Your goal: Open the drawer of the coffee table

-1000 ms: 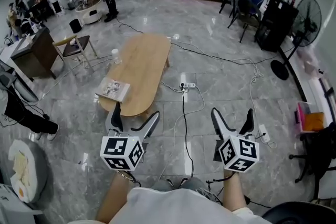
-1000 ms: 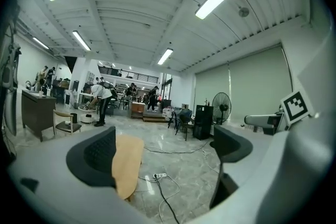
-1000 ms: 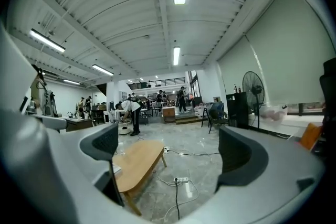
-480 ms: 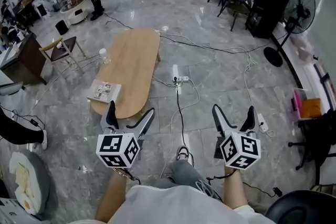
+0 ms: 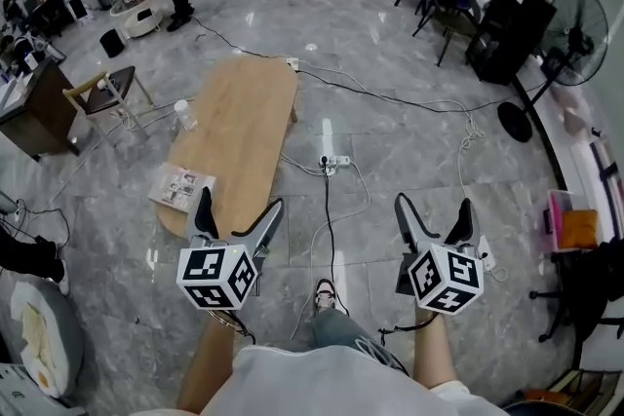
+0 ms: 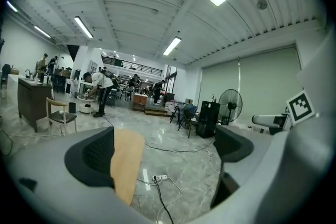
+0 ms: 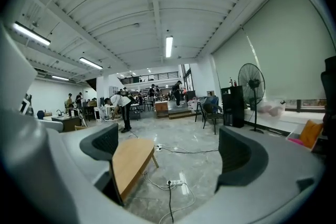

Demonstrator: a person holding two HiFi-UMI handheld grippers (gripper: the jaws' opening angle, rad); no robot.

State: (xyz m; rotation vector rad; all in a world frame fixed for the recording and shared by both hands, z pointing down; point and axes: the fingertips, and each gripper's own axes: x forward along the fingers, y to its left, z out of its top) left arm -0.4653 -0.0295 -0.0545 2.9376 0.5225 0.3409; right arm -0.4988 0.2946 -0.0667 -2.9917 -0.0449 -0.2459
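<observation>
Person walking toward table (image 5: pixel 239 127), ahead-left on floor; vs 1 s ago it's slid left in view, shoe (image 5: pixel 325 292) now fwd. Both left gripper (image 5: pixel 240 202) & right gripper (image 5: pixel 433 204): jaws apart, empty. Drawer not seen yet; approach only.

The near end of the counter (image 5: pixel 239 112) is hidden behind the left gripper (image 5: pixel 240 202); its drawer cannot be made out. The print on the booklet (image 5: pixel 182 187) is too small to read.

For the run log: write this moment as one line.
left gripper: open, empty | right gripper: open, empty | long oval light-wood coffee table: ahead of left gripper, untouched | drawer: not visible
</observation>
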